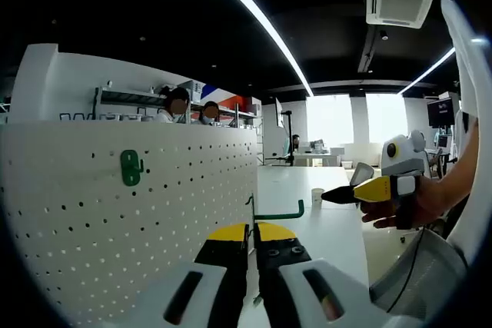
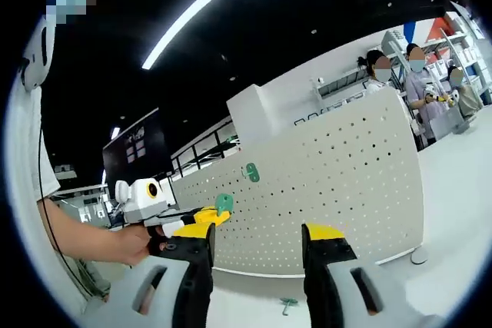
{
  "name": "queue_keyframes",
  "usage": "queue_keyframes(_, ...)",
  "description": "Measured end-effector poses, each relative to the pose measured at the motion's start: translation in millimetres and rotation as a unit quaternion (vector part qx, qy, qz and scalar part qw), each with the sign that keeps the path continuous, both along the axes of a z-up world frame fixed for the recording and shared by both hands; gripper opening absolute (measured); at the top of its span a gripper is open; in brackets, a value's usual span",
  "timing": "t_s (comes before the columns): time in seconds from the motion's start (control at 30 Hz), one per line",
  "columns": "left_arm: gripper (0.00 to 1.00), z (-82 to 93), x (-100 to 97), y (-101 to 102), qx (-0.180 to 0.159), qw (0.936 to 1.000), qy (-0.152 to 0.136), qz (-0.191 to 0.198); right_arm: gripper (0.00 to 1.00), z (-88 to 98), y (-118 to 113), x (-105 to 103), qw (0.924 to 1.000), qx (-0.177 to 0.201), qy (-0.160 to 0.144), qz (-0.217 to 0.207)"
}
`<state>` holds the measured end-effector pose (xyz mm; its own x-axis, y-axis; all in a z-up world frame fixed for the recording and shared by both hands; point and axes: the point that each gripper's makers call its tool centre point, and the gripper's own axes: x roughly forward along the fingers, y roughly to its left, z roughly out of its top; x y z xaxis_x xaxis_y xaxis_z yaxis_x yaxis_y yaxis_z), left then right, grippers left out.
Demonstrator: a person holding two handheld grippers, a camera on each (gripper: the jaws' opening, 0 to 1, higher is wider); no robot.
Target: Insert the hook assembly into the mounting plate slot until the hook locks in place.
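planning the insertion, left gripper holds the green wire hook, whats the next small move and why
Probably ease the left gripper, shut on the green wire hook, toward the green mounting plate on the white perforated board: the hook is well apart from the plate, not yet at its slot.

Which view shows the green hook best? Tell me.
Left gripper view: the green hook sits close, clamped between the left gripper's jaws, its bent end clear. In the right gripper view only its flat green end shows, small.
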<state>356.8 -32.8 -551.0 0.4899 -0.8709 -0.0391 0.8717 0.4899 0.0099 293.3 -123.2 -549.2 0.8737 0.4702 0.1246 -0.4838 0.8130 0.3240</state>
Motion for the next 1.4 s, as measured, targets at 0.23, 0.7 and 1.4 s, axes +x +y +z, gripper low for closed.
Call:
queue_keyframes(0.23, 0.03, 0.9, -0.9, -2.5, -0.001, 1.0000, 0.004, 0.003, 0.40, 5.1, 14.0, 3.9, 0.9999, -0.004, -0.008, 0.012)
queue_keyframes(0.7, 0.03, 4.6, -1.8, -6.4, -0.006, 0.9999, 0.008, 0.007, 0.31, 13.2, 39.3, 13.0, 0.9990, -0.001, -0.014, 0.043)
queue_keyframes(1.4, 0.03, 12.7, -10.9, -10.0, -0.019, 0.9997, 0.013, 0.007, 0.24, 25.3, 56.5, 23.5, 0.9978, 0.000, -0.029, 0.059)
